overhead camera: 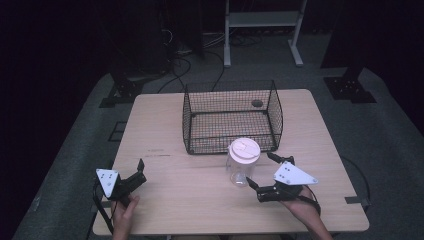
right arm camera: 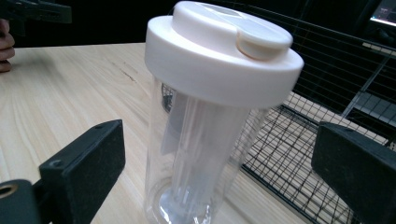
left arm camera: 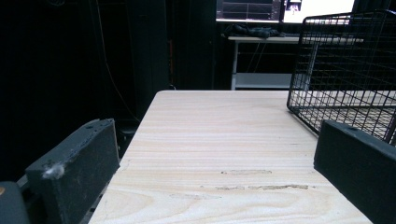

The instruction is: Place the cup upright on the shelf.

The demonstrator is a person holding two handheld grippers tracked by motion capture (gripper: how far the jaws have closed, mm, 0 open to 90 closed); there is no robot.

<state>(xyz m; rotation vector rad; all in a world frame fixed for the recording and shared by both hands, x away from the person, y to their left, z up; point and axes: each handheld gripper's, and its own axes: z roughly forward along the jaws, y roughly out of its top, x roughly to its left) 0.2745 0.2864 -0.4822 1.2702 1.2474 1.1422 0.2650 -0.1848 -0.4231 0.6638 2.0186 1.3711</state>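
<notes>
Dark walls and cables ring a pale wooden table (overhead camera: 165,130), and at the middle of the frame, toward the far edge, stands a black wire basket (overhead camera: 231,117) with nothing in it that I can see. Just in front of its near wall, right of centre, a clear plastic bottle (overhead camera: 242,162) with a white lid (right arm camera: 219,51) stands upright on the wood. The right gripper (overhead camera: 262,172), at the lower right, has its jaws spread wide on either side of the bottle, not touching it yet as far as I can tell. The left gripper (overhead camera: 139,172) rests at the lower left, jaws apart over bare tabletop, well away from the bottle. Judging from this, the work is barely begun: the grasp, the lift and the drop into the basket all remain.
</notes>
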